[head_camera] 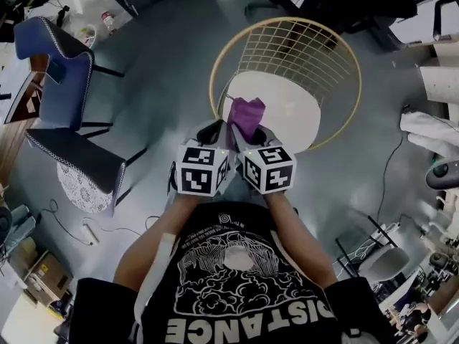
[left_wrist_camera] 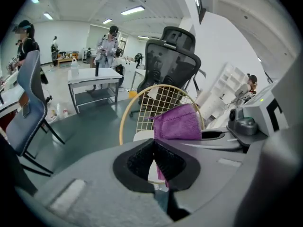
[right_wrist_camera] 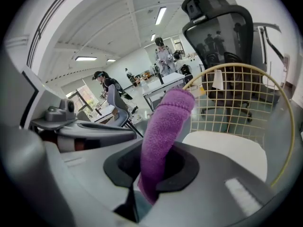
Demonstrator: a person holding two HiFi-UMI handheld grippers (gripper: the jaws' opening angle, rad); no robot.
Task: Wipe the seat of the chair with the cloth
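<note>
- My right claw (right_wrist_camera: 154, 167) pinches the upright purple cloth (right_wrist_camera: 166, 119).
- My left claw (left_wrist_camera: 154, 156) is closed on nothing.
- Both hover over the white chair seat (head_camera: 290, 117).

Head view, 10 o'clock: blue upholstered chair (head_camera: 66, 67) on dark legs. 9 o'clock, just below it: dark chair (head_camera: 75, 156) with a patterned white seat edge. 8 o'clock: white cable (head_camera: 90, 229) on the grey floor (head_camera: 165, 84), cardboard box (head_camera: 44, 269) nearer the corner. 3 o'clock: white fabric (head_camera: 430, 131). Left gripper view, 12 o'clock: black mesh office chair (left_wrist_camera: 171, 56). 10 o'clock: white table (left_wrist_camera: 92, 75), with a person (left_wrist_camera: 110, 44) standing behind it.
</note>
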